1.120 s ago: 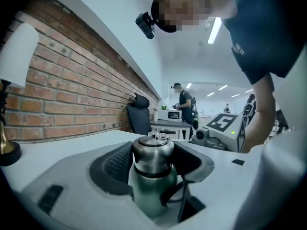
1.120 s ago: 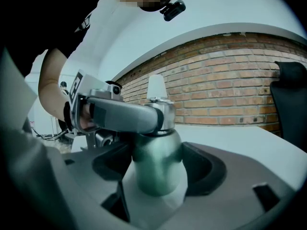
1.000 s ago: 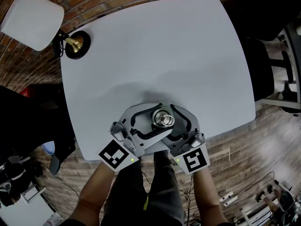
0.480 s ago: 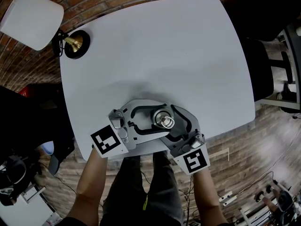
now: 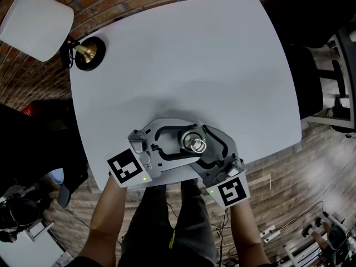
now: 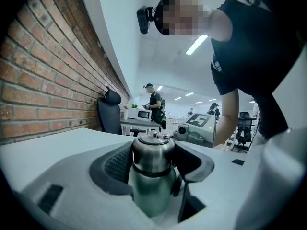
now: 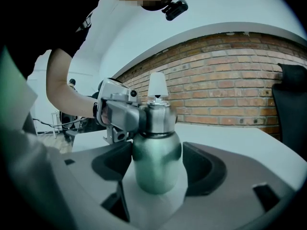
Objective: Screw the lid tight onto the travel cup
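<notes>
From the head view, the left claw [image 5: 186, 143] and the right claw [image 5: 201, 147] meet at the near edge of the pale bench [image 5: 183, 54]. Their jaws curve in from either side round the same spot. The lid [image 5: 193, 143] shows as a small metal disc in the middle of that ring. A forearm runs back from each claw toward the bottom of the frame. Well beyond both claws, at the far left corner of the bench, stands a lamp [image 5: 36, 24] with a white shade and a brass foot.

In the left gripper view, the left claw [image 6: 156, 150] is closed on the lid [image 6: 153, 152], with a dark pad against each side of it. The green body of the travel cup [image 6: 151, 190] drops away below the pads. A brick wall [image 6: 43, 80] runs along to the left of this claw, and an office chair [image 6: 109, 111] sits past the cup, well behind it.

In the right gripper view, the right claw [image 7: 158, 163] grips the travel cup [image 7: 157, 166] round its green body, lower than the lid. A pad touches each flank, and the cup stands upright between them. Above this claw's pads, the left claw's grey jaw reaches in from the left and sits clamped on the lid [image 7: 158, 118]. The lamp shade rises just behind the lid, with the brick wall behind that.
</notes>
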`<move>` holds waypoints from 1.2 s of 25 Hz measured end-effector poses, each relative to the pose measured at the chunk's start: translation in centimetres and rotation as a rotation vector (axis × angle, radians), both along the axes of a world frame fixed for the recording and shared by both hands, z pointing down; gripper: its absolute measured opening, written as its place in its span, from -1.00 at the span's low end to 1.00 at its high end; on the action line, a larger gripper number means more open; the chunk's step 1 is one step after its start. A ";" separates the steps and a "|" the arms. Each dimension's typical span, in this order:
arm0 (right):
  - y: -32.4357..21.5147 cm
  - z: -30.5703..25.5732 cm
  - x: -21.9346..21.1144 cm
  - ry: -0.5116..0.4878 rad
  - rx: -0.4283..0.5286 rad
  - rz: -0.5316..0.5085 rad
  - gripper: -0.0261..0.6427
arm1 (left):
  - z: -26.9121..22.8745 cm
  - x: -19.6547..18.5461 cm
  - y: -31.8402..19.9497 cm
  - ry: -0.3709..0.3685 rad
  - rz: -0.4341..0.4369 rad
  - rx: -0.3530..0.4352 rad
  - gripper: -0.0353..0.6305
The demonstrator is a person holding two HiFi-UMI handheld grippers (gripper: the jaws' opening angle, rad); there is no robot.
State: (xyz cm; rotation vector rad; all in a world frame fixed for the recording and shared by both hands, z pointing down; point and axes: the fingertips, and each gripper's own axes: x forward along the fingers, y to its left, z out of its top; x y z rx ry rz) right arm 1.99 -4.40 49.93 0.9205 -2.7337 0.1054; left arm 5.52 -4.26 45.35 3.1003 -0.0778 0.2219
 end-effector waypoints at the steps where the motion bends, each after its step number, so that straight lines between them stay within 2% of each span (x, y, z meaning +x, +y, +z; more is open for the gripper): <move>1: 0.0 -0.3 0.2 0.004 0.006 -0.003 0.08 | 0.0 0.0 0.0 0.003 0.000 0.001 -0.09; 4: 0.2 -0.6 0.6 0.017 -0.002 0.000 0.09 | 0.1 0.1 -0.2 0.008 -0.010 0.002 -0.07; 8: 0.9 -0.2 1.0 0.045 -0.027 0.020 0.08 | 0.7 0.1 0.0 -0.005 -0.012 0.002 0.10; 15: 2.0 0.4 2.1 0.074 -0.067 0.072 0.05 | 0.2 -1.4 0.0 0.013 -0.061 -0.007 0.11; 16: 2.2 0.4 2.3 0.085 -0.069 0.084 -0.05 | 0.1 -1.7 0.2 0.014 -0.067 -0.011 0.11; 18: 2.4 0.2 3.0 0.106 -0.069 0.116 -0.43 | -0.1 -2.3 0.4 0.012 -0.076 -0.023 0.11; 22: 2.7 -0.9 4.2 0.117 -0.079 0.184 -0.74 | -0.3 -4.0 0.7 0.003 -0.144 -0.119 0.11; 25: 2.8 -1.6 5.0 0.122 -0.096 0.225 -0.86 | -0.3 -4.8 1.2 -0.022 -0.168 -0.155 0.11; 30: 3.3 -3.8 5.6 0.111 -0.109 0.263 -0.88 | 0.2 -6.5 2.2 -0.092 -0.146 -0.119 0.09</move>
